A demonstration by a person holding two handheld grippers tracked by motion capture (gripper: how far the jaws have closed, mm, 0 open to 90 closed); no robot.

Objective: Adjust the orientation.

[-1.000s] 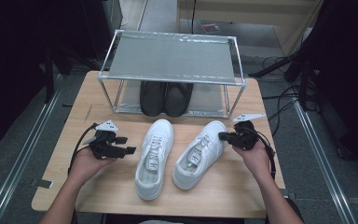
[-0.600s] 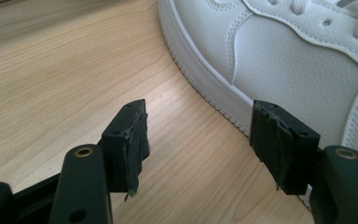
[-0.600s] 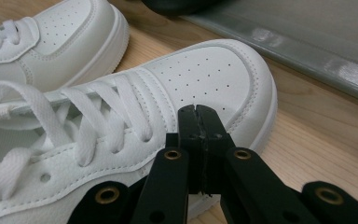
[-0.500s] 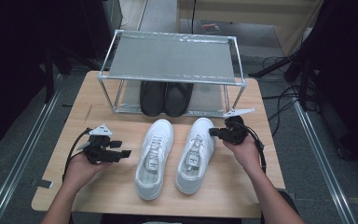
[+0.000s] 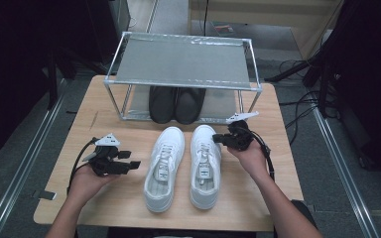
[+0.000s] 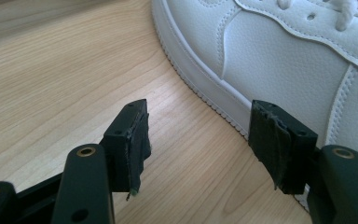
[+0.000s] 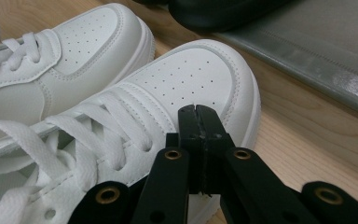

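Wooden table (image 5: 129, 208), white sneakers (image 5: 164, 168), metal rack (image 5: 183, 62), dark room

You work at a light wooden table (image 5: 129, 198) with visible grain, lit evenly from above. At its far edge stands a metal-framed rack (image 5: 183, 62) with a grey mesh top shelf and a lower grey shelf. Grey floor (image 5: 25, 144) surrounds the table; aluminium rails (image 5: 345, 168) run along both sides of it. Black cables (image 5: 297, 101) lie on the floor to your right. Dark equipment fills both upper corners. A pale wooden panel (image 5: 258, 15) stands behind the rack.
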